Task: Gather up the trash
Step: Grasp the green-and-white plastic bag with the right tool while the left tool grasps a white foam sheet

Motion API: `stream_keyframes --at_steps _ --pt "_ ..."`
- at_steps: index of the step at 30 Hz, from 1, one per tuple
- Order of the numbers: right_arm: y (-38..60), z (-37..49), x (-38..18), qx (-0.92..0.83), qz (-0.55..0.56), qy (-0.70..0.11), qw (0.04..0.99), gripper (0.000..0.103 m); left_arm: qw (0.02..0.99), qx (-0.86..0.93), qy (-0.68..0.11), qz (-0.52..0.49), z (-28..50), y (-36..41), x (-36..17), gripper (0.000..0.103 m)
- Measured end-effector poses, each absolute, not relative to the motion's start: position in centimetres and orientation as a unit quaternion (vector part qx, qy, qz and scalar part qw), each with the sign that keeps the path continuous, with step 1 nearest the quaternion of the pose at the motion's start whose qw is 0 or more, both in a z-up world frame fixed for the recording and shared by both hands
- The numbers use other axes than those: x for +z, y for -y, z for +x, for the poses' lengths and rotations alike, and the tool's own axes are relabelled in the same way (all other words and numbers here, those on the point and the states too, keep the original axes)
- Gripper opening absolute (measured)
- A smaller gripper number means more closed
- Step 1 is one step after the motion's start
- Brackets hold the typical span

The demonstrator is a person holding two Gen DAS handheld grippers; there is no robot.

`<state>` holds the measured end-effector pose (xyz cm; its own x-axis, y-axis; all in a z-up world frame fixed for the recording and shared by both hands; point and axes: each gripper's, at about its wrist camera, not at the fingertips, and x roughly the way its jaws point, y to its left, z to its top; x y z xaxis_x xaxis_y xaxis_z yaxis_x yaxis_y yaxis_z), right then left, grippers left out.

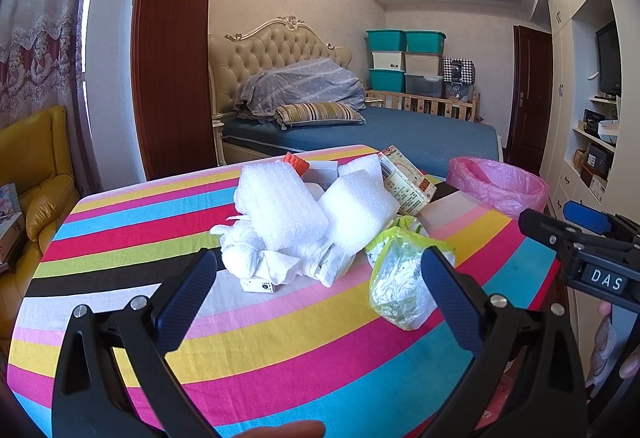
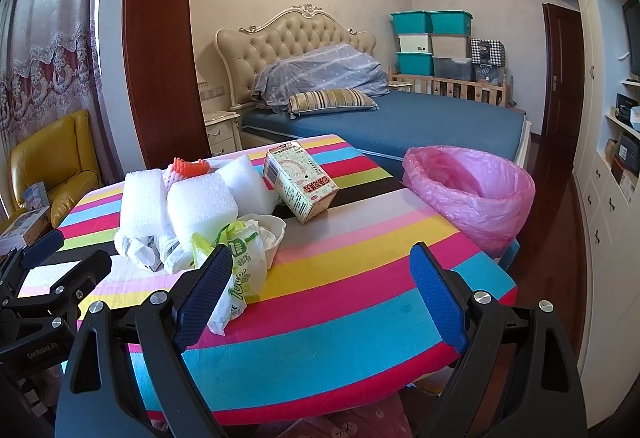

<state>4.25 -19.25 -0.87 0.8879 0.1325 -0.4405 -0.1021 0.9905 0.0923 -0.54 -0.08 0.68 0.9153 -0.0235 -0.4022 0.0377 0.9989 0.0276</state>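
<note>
Both grabbers are wide open and hold nothing: the left gripper [image 1: 318,292] hangs over the trash pile [image 1: 308,222] on the striped table [image 2: 360,270], and the right gripper [image 2: 324,290] waits beside the pile. The pink bin [image 2: 472,193] sits past the pile, at the table's far edge. I think it is best to pinch one soft piece, like the green plastic bag [image 1: 400,278], by its middle and squeeze gently so it won't slip.

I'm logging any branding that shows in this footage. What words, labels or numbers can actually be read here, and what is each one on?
"DAS": white letters on the body of the right gripper, seen in the left wrist view.
"GenRobot.AI": small print on the body of the left gripper, only just legible.
Carton: printed text and a barcode, too small to read.
Green and white plastic bag: large green characters, not legible.
Small white box: tiny marks, unreadable.
</note>
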Motion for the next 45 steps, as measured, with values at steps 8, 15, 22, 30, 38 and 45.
stream_keyframes --at_steps 8,15,22,30,38,45 --pt "19.2 4.3 -1.0 0.062 0.032 -0.231 0.97 0.085 0.978 -0.016 -0.205 0.017 -0.6 0.0 0.7 0.099" --pt "18.1 4.8 -1.8 0.082 0.025 -0.25 0.965 0.085 0.979 -0.001 -0.202 0.022 -0.6 -0.8 0.5 0.099" --pt "15.5 6.3 -2.9 0.129 0.003 -0.278 0.952 0.085 0.974 0.049 -0.221 0.014 -0.1 -4.0 -0.6 0.099" --pt "12.0 10.5 -5.2 0.171 0.001 -0.332 0.928 0.085 0.963 0.116 -0.243 -0.009 0.3 -8.2 -2.1 0.099" --pt "11.0 11.0 -6.7 0.195 -0.026 -0.335 0.921 0.064 0.959 0.103 -0.261 -0.031 0.9 -8.9 -3.4 0.099" --pt "13.2 10.4 -6.0 0.227 -0.028 -0.303 0.925 0.024 0.968 0.067 -0.24 -0.026 2.0 -6.5 -3.1 0.099"
